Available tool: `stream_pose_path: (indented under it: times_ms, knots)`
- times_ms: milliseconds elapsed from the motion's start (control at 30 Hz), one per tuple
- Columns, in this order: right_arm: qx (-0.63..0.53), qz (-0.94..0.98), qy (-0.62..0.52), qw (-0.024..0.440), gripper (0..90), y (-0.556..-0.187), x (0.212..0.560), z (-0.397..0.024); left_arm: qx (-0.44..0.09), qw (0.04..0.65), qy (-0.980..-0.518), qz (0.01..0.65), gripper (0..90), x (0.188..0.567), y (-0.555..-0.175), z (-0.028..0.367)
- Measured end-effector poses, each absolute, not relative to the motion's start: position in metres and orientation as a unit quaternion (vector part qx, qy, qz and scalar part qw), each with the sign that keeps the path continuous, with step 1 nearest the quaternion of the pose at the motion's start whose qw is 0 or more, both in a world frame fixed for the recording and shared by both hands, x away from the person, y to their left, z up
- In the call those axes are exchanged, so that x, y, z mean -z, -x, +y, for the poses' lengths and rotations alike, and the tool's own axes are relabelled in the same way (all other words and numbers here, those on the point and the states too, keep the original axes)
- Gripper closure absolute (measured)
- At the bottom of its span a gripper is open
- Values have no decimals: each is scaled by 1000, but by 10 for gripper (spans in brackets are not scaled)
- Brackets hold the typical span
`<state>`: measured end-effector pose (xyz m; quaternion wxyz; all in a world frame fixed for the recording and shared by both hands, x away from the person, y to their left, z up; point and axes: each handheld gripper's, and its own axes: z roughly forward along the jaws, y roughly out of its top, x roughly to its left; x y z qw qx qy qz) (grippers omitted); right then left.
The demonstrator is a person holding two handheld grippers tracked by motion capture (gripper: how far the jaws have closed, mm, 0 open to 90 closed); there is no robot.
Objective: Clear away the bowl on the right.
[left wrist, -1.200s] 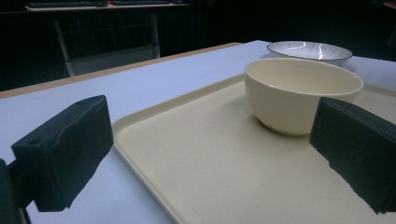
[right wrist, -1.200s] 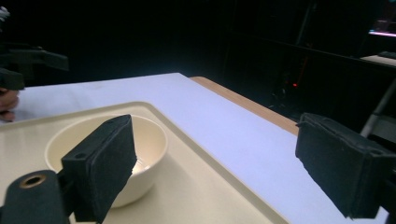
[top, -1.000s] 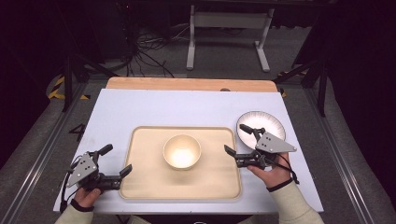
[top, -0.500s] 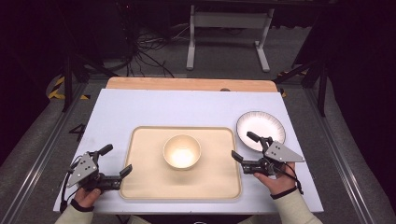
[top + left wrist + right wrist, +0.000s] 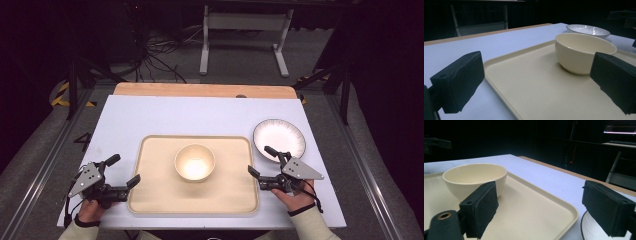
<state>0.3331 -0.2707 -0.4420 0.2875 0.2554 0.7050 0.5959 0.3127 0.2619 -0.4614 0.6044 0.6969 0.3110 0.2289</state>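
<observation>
The white table point(image 5: 165, 115) spreads ahead of both claws; on it the beige tray point(image 5: 155, 192) lies between them, its left edge just beside the left gripper point(image 5: 126, 172) and its right edge just beside the right gripper point(image 5: 262, 161); the likely step is to take the tray by its two short sides and lift it level. The cream bowl point(image 5: 194, 161) stands upright on the tray, ahead and inward of each claw, touching neither; it makes the load top-heavy, so both sides should rise together and slowly. The white plate point(image 5: 279, 138) sits on the table just beyond the right gripper's outer jaw, close to the tray's corner; the right gripper view shows the plate's rim point(image 5: 586, 227) under that jaw, so the claw ought to slide inward onto the tray rim point(image 5: 564, 207) without nudging the plate. Both claws stand wide with nothing between the pads; the left gripper view shows the tray's near corner point(image 5: 489, 65) between its jaws, untouched; each claw should straddle the raised lip squarely before it closes.
</observation>
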Motion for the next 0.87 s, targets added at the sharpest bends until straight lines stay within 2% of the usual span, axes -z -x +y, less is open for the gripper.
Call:
stream_pose_path:
  times_ms: [167, 500, 867]
  knots:
    - [-603, 698, -268, 279, 132, -336, 448, -275, -232, 603, -703, 299, 2, 461, -312, 262]
    - [-595, 704, -274, 275, 132, -339, 459, -274, -203, 616, -701, 297, 2, 461, -314, 265]
    - [-589, 707, -275, 279, 132, -339, 458, -275, -207, 614, -699, 303, 1, 462, -314, 265]
